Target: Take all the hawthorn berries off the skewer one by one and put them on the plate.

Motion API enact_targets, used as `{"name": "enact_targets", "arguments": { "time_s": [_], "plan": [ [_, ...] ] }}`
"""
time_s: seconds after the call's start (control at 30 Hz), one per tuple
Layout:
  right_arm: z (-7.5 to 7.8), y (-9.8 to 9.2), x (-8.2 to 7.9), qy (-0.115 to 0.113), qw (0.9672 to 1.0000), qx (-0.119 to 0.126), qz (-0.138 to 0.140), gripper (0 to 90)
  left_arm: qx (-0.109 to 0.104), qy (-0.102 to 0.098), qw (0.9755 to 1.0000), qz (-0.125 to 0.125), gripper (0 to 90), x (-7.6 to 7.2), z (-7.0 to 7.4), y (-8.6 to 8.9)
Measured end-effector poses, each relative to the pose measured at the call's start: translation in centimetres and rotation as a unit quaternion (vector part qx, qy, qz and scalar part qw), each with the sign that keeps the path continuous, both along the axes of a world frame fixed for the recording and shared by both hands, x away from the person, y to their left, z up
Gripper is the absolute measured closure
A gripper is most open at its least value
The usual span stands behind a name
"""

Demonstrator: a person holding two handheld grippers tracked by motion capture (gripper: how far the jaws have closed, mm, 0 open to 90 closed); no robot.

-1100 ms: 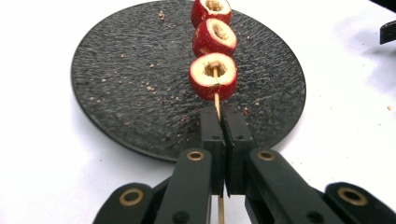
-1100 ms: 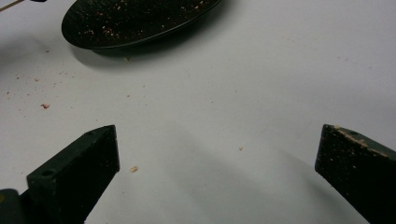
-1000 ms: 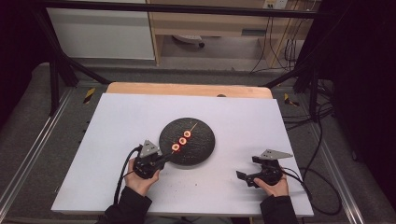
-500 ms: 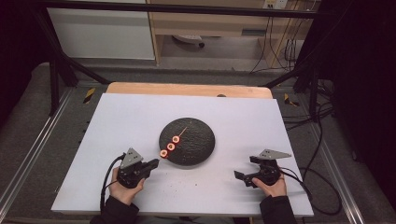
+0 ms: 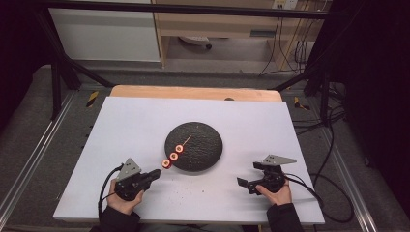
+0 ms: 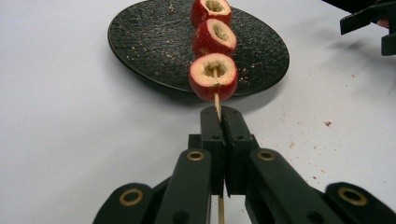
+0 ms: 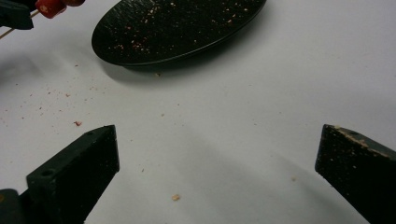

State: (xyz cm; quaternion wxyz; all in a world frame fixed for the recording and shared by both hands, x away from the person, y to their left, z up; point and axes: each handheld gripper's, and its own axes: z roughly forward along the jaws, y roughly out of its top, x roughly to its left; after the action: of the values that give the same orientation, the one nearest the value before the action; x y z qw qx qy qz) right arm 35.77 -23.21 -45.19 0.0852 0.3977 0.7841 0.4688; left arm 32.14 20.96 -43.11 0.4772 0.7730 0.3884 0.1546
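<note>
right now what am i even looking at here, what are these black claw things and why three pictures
A person sits at a white table and holds a hand tool in each hand; the black claws are its tongs. One picture comes from a camera above the table. The other two come from small cameras riding on each tool, looking along its jaws.

On the table lies a round black textured plate with crumbs around it. The left tongs are shut on a thin wooden skewer carrying three red hollowed fruit pieces, holding it out over the plate's near edge. The right tongs stand wide open and empty above the table.
</note>
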Motion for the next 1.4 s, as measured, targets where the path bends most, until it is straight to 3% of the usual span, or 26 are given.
{"name": "enact_targets", "arguments": {
  "time_s": [0.7,1.4],
  "plan": [
    [1.1,3.7,-0.1,-0.014,0.9999,-0.006,0.008,0.5,-0.002,-0.004,1.0,-0.002,88.4,-0.4,-0.2,-0.2],
    [3.9,10.2,1.4,-0.022,0.9992,0.021,0.026,2.6,-0.003,-0.01,0.9999,-0.006,88.3,-0.6,-0.2,-0.4]
  ]
}}
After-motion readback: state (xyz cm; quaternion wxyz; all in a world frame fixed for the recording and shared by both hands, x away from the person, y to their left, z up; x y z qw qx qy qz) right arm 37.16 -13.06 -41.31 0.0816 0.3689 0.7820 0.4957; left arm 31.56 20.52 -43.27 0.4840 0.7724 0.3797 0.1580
